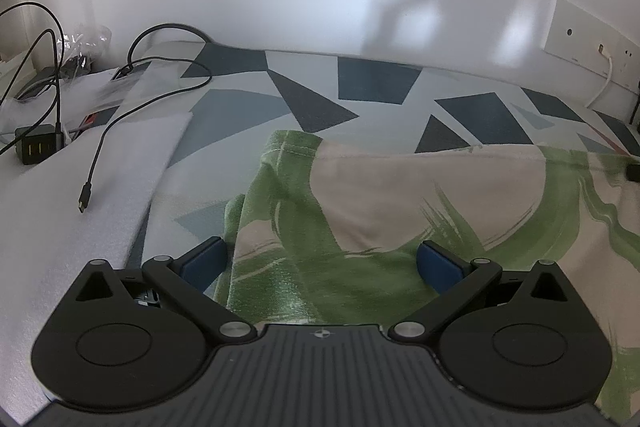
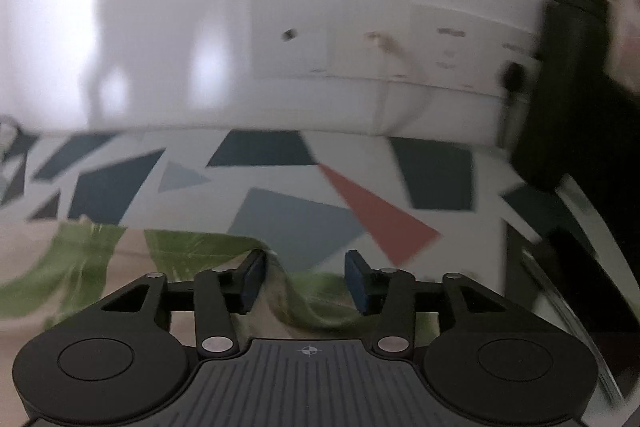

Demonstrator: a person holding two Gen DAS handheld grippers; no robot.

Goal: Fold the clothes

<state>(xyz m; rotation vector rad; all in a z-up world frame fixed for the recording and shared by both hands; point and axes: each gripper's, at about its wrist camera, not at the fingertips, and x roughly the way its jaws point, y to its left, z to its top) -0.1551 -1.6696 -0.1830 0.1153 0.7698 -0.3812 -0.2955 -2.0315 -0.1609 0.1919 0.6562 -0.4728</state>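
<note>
A beige garment with green brush-stroke print [image 1: 420, 195] lies spread on the geometric-patterned cloth [image 1: 312, 99]. Its folded left edge with a stitched hem [image 1: 280, 147] points toward the wall. My left gripper [image 1: 322, 263] is wide open, low over the garment's near left part, with cloth between its blue pads [image 1: 204, 259]. In the blurred right wrist view the same garment [image 2: 80, 267] fills the lower left. My right gripper [image 2: 306, 283] is open at the garment's right edge, where a raised wrinkle [image 2: 296, 291] runs between the fingers.
A white foam sheet [image 1: 60, 195] lies at the left with a black cable [image 1: 100, 147] and a charger block [image 1: 36, 143]. A wall socket panel [image 2: 360, 39] is straight ahead. A black bottle [image 2: 568, 67] and dark items stand at the right.
</note>
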